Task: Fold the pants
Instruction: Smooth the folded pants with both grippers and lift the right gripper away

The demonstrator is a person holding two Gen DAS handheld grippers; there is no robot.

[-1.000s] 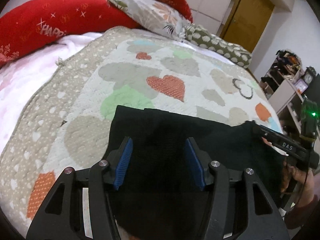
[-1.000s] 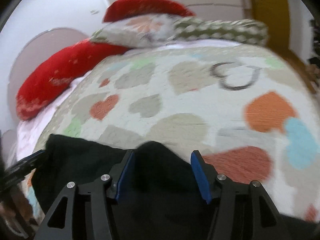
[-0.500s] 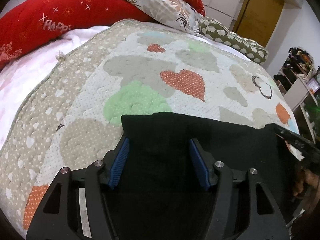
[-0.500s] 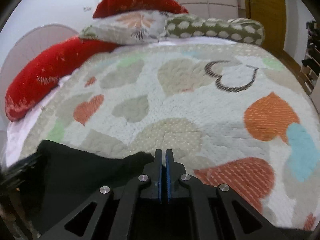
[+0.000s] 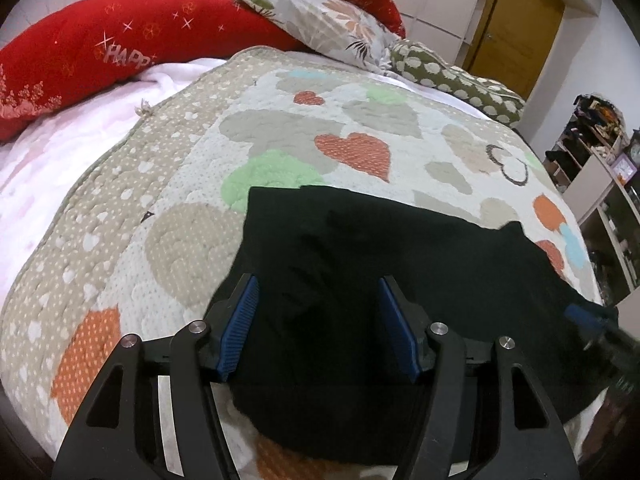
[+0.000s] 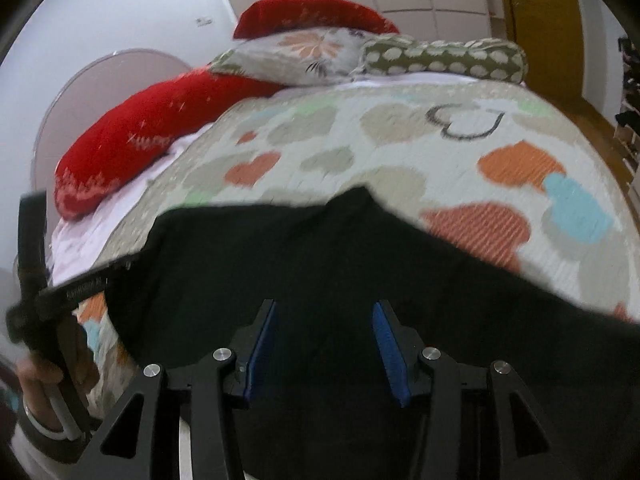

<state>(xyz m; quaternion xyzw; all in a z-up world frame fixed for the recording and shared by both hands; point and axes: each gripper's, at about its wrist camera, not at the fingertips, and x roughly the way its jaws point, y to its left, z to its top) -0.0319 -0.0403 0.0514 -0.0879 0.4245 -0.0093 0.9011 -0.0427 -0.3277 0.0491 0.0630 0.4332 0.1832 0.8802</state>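
Black pants (image 5: 380, 264) lie folded and flat on the heart-patterned quilt (image 5: 280, 128), near the bed's front edge. My left gripper (image 5: 316, 320) is open and empty, its blue pads just above the pants' near left part. My right gripper (image 6: 324, 344) is open and empty too, over the pants (image 6: 320, 264) in the right wrist view. The right gripper's blue tip (image 5: 584, 318) shows at the pants' right end in the left wrist view. The left gripper's body (image 6: 68, 292) and the hand holding it show at the left of the right wrist view.
Red pillows (image 5: 100, 52), a floral pillow (image 5: 328, 28) and a green spotted bolster (image 5: 456, 80) lie at the head of the bed. A white sheet (image 5: 60, 152) shows left of the quilt. Shelves (image 5: 600, 184) and a yellow door (image 5: 516, 28) stand to the right.
My right gripper was shut on the pants' edge half a second ago and has opened and let go. Both grippers have pulled back a little; the pants now lie flat.
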